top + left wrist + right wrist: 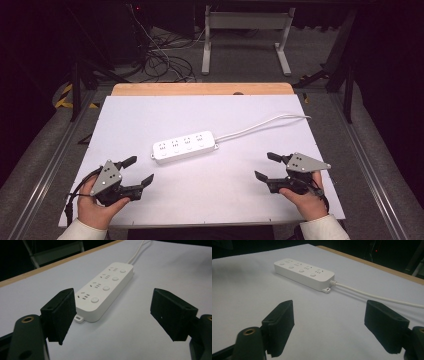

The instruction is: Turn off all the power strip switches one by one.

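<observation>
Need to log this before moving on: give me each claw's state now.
Left claw: open, holding nothing, short of the white plastic four-socket power strip.
Right claw: open, holding nothing.

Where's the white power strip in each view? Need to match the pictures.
High view: power strip at the middle of the table, between and beyond both grippers.
Left gripper view: upper middle, running away up-right from the near jaw.
Right gripper view: upper left of middle, cord end nearest.
Shared landmark: its white cord, leaving the strip's right end in the high view, top in the left gripper view, rightward in the right gripper view.
</observation>
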Demonstrator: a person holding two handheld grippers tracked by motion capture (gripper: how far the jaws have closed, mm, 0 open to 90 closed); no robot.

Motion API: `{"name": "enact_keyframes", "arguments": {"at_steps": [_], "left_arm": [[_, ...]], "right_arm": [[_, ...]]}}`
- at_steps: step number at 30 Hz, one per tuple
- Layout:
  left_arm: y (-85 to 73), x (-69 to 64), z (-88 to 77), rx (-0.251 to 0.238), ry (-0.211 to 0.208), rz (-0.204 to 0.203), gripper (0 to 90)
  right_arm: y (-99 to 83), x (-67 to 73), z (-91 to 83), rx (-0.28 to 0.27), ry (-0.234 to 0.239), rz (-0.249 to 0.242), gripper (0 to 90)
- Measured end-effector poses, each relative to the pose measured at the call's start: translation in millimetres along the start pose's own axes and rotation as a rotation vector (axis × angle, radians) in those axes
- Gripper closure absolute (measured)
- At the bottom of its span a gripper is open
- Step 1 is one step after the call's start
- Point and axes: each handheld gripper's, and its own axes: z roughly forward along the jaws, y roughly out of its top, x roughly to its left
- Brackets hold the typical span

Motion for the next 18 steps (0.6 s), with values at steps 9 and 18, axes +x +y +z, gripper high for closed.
{"name": "enact_keyframes", "arguments": {"at_steps": [9, 18], "left_arm": [[6.1, 2.4, -5.3, -0.048, -0.023, -0.028, 30.3], [8.9, 0.7, -5.4, -0.041, -0.061, -0.021, 30.8]], "right_arm": [[0.7, 1.7, -0.3, -0.011, 0.015, 0.002, 28.3], [0.6, 1.9, 0.3, -0.009, 0.019, -0.007, 28.2]]}}
